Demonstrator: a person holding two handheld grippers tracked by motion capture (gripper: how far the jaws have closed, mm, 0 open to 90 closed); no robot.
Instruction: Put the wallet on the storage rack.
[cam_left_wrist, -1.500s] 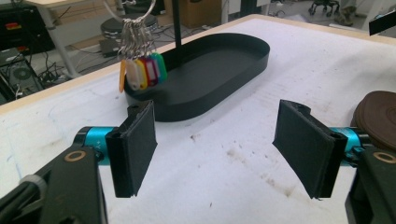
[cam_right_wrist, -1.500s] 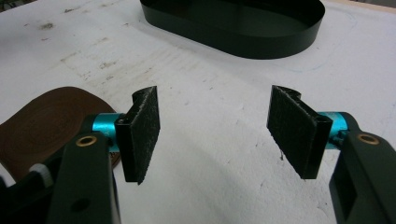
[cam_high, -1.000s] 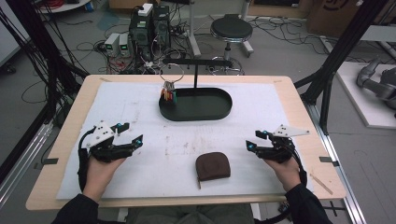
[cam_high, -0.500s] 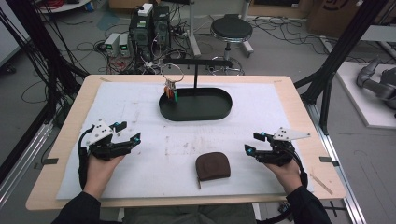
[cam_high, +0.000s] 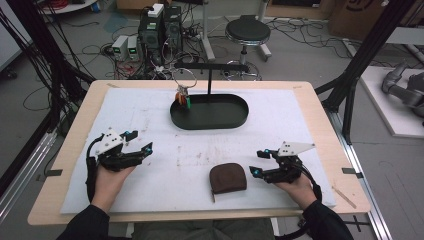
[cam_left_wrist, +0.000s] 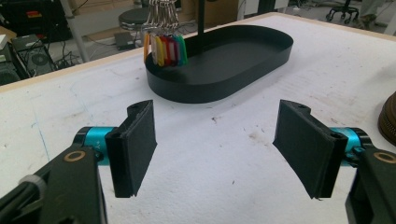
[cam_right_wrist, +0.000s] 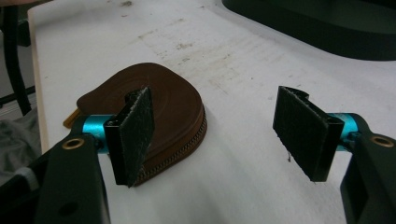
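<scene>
We hold both grippers over a stained white mat (cam_high: 310, 120).
Left gripper (cam_high: 138, 150) and right gripper (cam_high: 258, 163) gape wide, empty; brown pouch (cam_high: 228, 177) lies near the right one, cables litter the floor (cam_high: 300, 45).

A pale wooden table (cam_high: 320, 107) stands on a grey concrete floor (cam_high: 300, 55), its top covered by a scuffed white mat (cam_high: 280, 125). Beyond the far edge, a round black stool (cam_high: 247, 31) on a metal stem stands among loose black cables (cam_high: 295, 30) that trail across the floor. Left of the stool sit dark computer towers (cam_high: 161, 30) and small grey boxes (cam_high: 125, 47). Black metal frame posts (cam_high: 367, 55) slant up at the right, and more black posts and cable bundles (cam_high: 45, 65) rise at the left. Cardboard boxes (cam_high: 360, 12) rest at the far right. A white platform (cam_high: 395, 100) lies at the right edge. The light is even and dull.
</scene>
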